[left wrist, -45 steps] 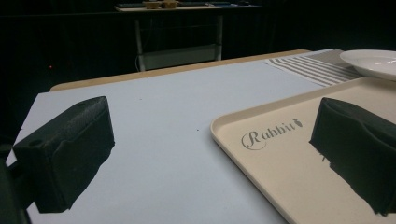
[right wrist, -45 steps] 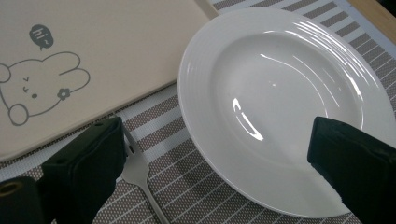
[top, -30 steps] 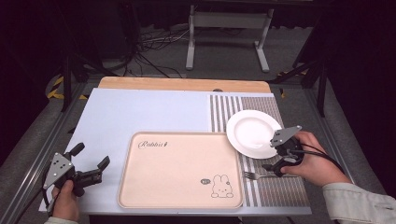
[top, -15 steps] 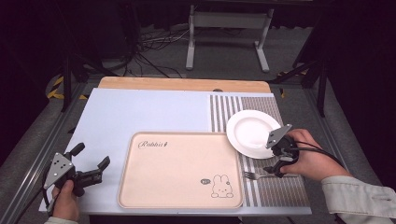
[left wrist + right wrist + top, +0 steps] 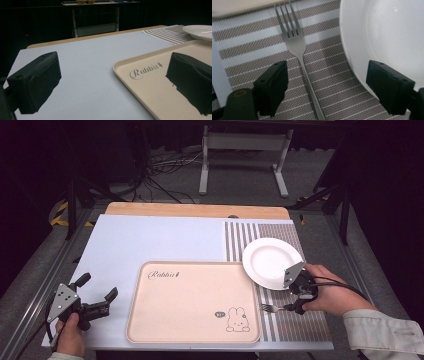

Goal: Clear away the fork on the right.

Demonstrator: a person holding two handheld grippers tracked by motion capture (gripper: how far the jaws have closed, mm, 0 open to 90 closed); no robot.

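A metal fork (image 5: 297,45) lies on the striped placemat (image 5: 242,50), tines pointing toward the tray; its tines (image 5: 270,308) show just right of the tray. My right gripper (image 5: 295,306) hangs over its handle. In the right gripper view the right gripper (image 5: 327,75) has its jaws on either side of the handle without touching it; they have just been closing. A white plate (image 5: 272,262) sits beside the fork, and its rim (image 5: 352,50) reaches under the right jaw. My left gripper (image 5: 98,286) rests open at the near left, holding nothing.
A beige tray (image 5: 192,302) printed "Rabbit" with a bunny lies in the near middle, its corner (image 5: 150,82) ahead of the left gripper (image 5: 112,72). A pale blue mat (image 5: 150,240) covers the table's left, with a wooden board (image 5: 195,210) along the far edge.
My right gripper has shifted slightly toward the near edge, settling lower over the fork's handle. The left gripper has not moved.
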